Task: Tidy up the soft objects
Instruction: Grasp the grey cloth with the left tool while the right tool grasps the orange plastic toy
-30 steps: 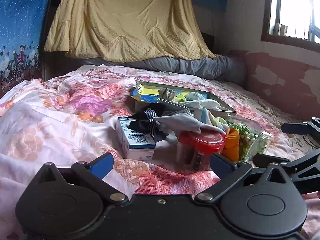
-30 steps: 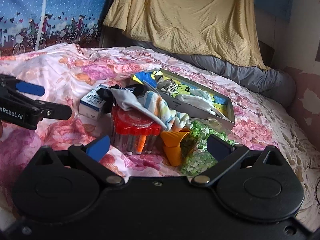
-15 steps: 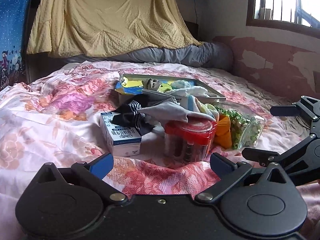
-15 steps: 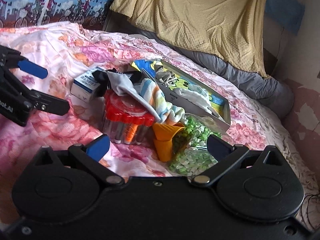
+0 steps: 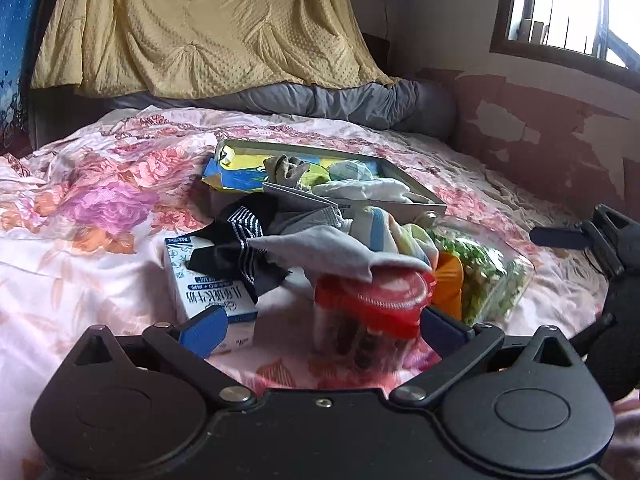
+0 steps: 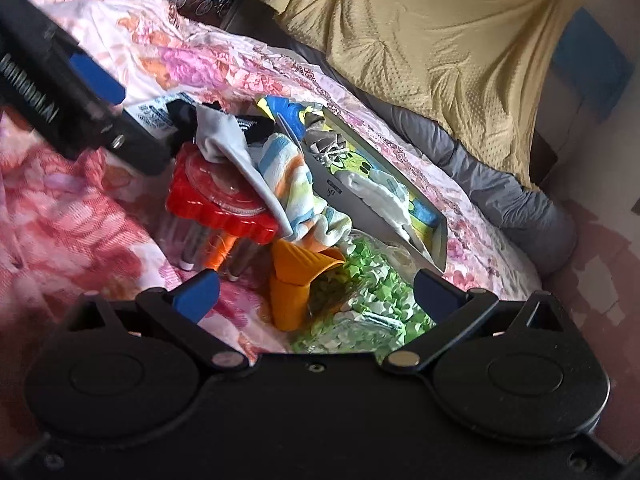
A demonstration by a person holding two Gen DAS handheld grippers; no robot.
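Note:
A pile of soft things lies on the floral bed. A grey sock [image 5: 332,252] [image 6: 224,140] drapes over a red-lidded jar [image 5: 376,296] [image 6: 216,200]. A black striped sock [image 5: 240,236] lies on a white carton [image 5: 208,292]. A striped cloth [image 6: 296,188] lies beside them. A shallow box [image 5: 400,188] [image 6: 376,176] behind holds a grey and a white sock. My left gripper [image 5: 320,324] is open and empty just before the jar; it also shows in the right wrist view [image 6: 92,92]. My right gripper [image 6: 316,292] is open and empty over an orange-capped jar.
A clear jar of green bits with an orange cap [image 6: 300,280] [image 5: 480,272] lies on its side right of the red-lidded jar. A yellow blanket [image 5: 200,28] and grey bolster [image 5: 340,100] are at the back. A wall [image 5: 560,128] borders the bed on the right.
Both grippers have moved in closer to the pile. The right one has tilted down over the orange-capped jar. Both stay open; nothing on the bed has moved.

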